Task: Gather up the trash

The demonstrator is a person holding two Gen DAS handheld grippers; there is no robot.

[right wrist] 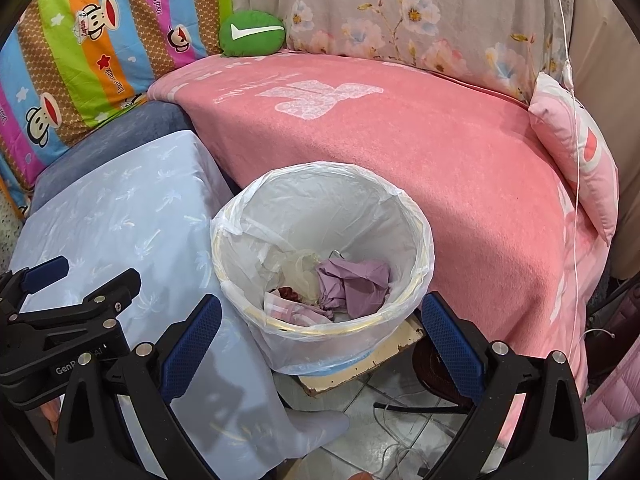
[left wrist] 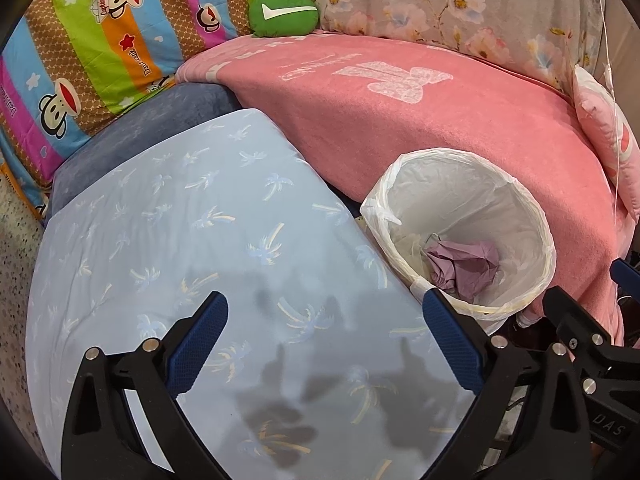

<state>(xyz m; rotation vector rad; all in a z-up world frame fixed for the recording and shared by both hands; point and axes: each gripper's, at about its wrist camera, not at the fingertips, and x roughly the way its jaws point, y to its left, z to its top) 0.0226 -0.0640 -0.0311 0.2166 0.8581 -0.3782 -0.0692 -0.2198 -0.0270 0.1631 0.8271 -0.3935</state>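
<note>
The left gripper [left wrist: 324, 344] is being held with its blue-padded fingers [left wrist: 200, 340] spread wide apart and empty, above a light blue cloth [left wrist: 180, 220] printed with palm trees. The right gripper [right wrist: 320, 344] is likewise being held apart with nothing between its fingers, directly over the near rim of the bin [right wrist: 420, 240].

The bin, lined with a white plastic bag [right wrist: 320, 200], is being kept on a worn board [right wrist: 360, 368] on the tiled floor [right wrist: 360, 432], between the blue cloth and a pink blanket [right wrist: 440, 160]. Crumpled purple paper [right wrist: 356, 280] is lying at its bottom, beside pale wrappers [right wrist: 300, 268] and a small dark red scrap [right wrist: 286, 292]. A green cushion [right wrist: 251, 32] is resting at the far edge of the pink blanket, against a striped monkey-print quilt [right wrist: 100, 40].
</note>
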